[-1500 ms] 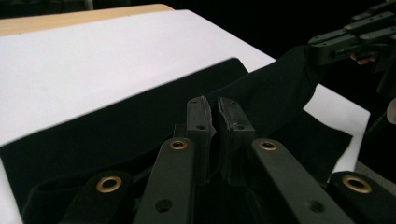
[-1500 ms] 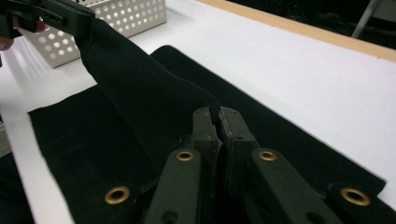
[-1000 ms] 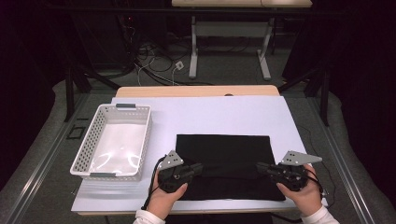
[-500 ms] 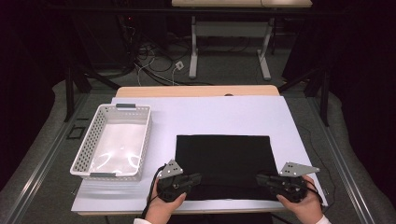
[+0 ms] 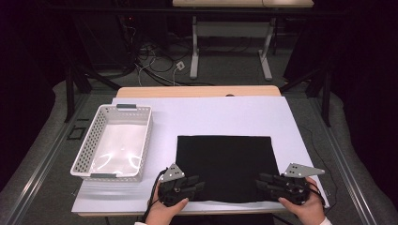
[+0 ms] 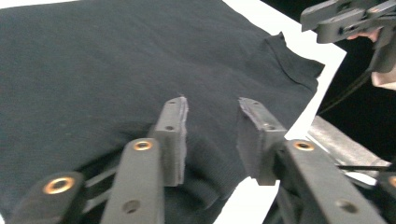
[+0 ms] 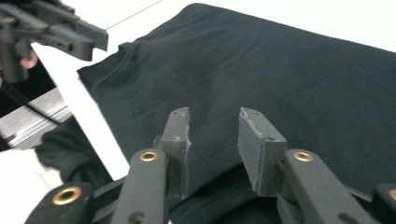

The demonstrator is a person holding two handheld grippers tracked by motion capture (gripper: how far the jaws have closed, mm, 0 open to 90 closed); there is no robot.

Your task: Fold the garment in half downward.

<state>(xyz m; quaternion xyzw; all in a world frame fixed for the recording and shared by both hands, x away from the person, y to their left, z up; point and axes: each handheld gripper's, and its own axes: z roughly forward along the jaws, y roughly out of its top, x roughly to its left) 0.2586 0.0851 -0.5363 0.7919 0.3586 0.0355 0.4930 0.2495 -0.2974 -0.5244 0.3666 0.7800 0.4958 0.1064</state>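
Both tongs stand spread with nothing pinched: our left tongs point(image 5: 199, 185) sit over the near left corner of the black cloth point(image 5: 224, 164), our right tongs point(image 5: 259, 182) over its near right corner. That cloth lies flat on the white surface point(image 5: 206, 112), toward its near edge. Just left of it sits a white perforated basket point(image 5: 89, 145).

I'm working in what looks like a lab or test room: my table point(image 5: 197, 92) is covered with a plain white sheet point(image 5: 220, 117) and ringed by black curtains point(image 5: 361, 70), loose cables point(image 5: 155, 56) and a plug box point(image 5: 179, 66) lie on the grey carpet point(image 5: 234, 65), and another desk frame point(image 5: 232, 37) stands behind
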